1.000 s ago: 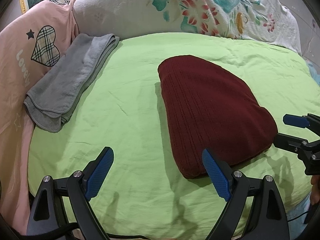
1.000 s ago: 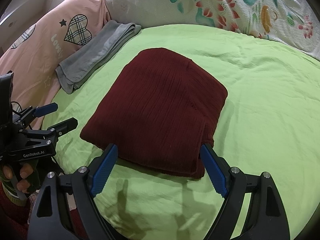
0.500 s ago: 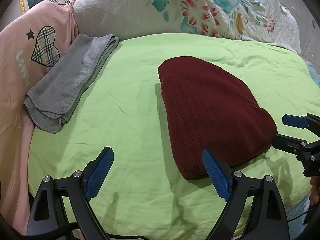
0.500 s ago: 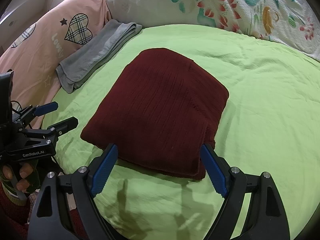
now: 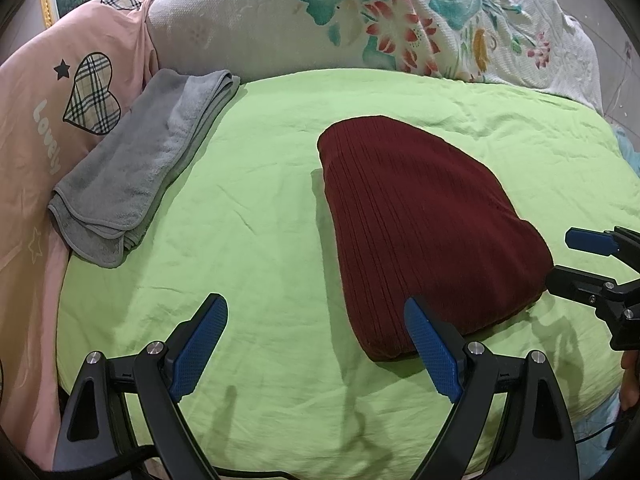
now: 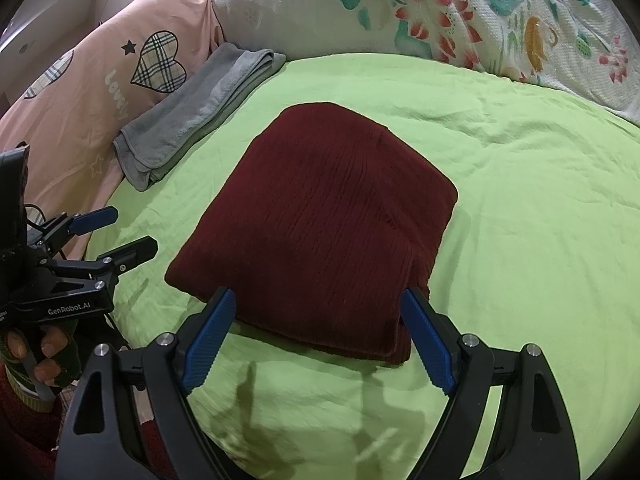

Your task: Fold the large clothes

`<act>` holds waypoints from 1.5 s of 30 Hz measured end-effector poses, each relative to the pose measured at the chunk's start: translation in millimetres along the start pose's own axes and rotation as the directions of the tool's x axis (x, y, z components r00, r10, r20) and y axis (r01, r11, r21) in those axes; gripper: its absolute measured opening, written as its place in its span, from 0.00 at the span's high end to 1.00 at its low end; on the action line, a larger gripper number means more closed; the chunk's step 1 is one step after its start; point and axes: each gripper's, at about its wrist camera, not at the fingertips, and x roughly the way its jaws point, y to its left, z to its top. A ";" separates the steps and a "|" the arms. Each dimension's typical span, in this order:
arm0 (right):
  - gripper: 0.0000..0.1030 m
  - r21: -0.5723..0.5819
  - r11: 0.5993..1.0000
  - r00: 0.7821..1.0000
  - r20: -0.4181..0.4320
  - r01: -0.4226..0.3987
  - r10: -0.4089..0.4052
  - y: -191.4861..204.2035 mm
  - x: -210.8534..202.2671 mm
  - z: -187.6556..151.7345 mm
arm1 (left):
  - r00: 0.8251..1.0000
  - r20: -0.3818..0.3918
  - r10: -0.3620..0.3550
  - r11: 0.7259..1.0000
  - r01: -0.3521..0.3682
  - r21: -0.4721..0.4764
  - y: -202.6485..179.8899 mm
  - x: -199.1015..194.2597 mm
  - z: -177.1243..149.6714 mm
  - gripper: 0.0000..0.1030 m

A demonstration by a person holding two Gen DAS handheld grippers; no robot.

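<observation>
A dark red ribbed sweater [image 5: 424,224] lies folded into a compact block on the green bedsheet [image 5: 248,208]; it also shows in the right wrist view [image 6: 320,224]. My left gripper [image 5: 316,344] is open and empty, hovering over the sheet just left of the sweater's near corner; it shows in the right wrist view [image 6: 116,232] at the left. My right gripper [image 6: 318,336] is open and empty, its blue fingers straddling the sweater's near edge from above; it shows in the left wrist view [image 5: 576,256] at the right.
A folded grey towel [image 5: 140,168] lies at the sheet's far left edge. A pink pillow with a plaid heart [image 5: 52,120] sits left of it. A floral white quilt [image 5: 380,20] runs along the back.
Both views have shifted very slightly; the sweater sits a touch lower in the left view. Both grippers stay open and the sweater has not moved on the sheet.
</observation>
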 end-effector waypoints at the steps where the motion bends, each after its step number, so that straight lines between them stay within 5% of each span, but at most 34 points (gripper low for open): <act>1: 0.18 0.000 1.000 1.000 0.000 0.001 -0.001 0.0 0.1 0.0 | 1.000 0.000 0.000 1.000 0.000 0.001 0.0 -0.1 0.1 0.12; 45: 0.18 0.007 1.000 1.000 0.001 -0.008 0.008 -4.4 -1.8 9.2 | 1.000 0.003 0.004 1.000 -0.004 0.015 -4.9 1.5 8.9 0.12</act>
